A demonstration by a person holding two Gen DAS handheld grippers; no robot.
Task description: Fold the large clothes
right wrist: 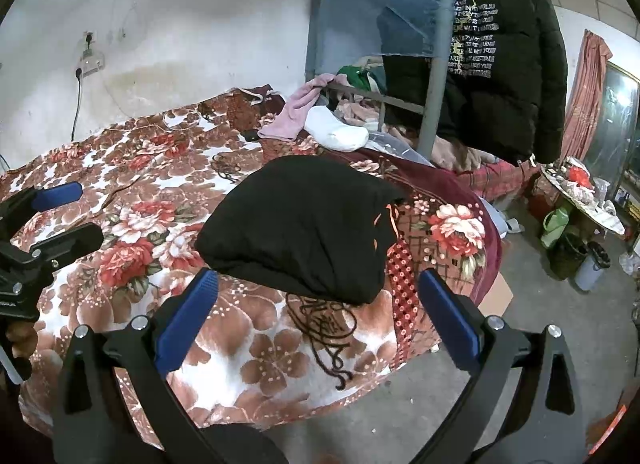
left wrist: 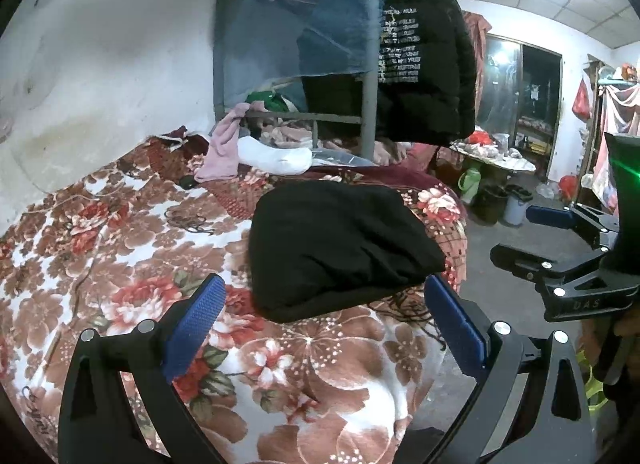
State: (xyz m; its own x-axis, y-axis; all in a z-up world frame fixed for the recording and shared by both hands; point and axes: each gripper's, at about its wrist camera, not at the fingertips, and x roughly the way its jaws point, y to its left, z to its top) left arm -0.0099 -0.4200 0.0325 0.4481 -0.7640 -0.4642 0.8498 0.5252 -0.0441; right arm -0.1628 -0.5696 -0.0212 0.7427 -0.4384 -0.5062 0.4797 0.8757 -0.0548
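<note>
A black garment (left wrist: 340, 240) lies folded in a compact bundle on the floral blanket (left wrist: 120, 232) near the bed's front right corner; it also shows in the right wrist view (right wrist: 304, 224). My left gripper (left wrist: 324, 292) is open and empty, just short of the bundle's near edge. My right gripper (right wrist: 316, 284) is open and empty, also just in front of the bundle. The right gripper appears at the right of the left wrist view (left wrist: 516, 232), held over the floor. The left gripper appears at the left of the right wrist view (right wrist: 76, 212).
A pink cloth (right wrist: 292, 112) and a white sock (right wrist: 340, 132) lie at the bed's far end by a metal frame post (right wrist: 436, 76). A black puffer jacket (right wrist: 508, 64) hangs there. Bare concrete floor (right wrist: 540, 328), bins (right wrist: 592, 264) and a cluttered table (right wrist: 580, 192) are to the right.
</note>
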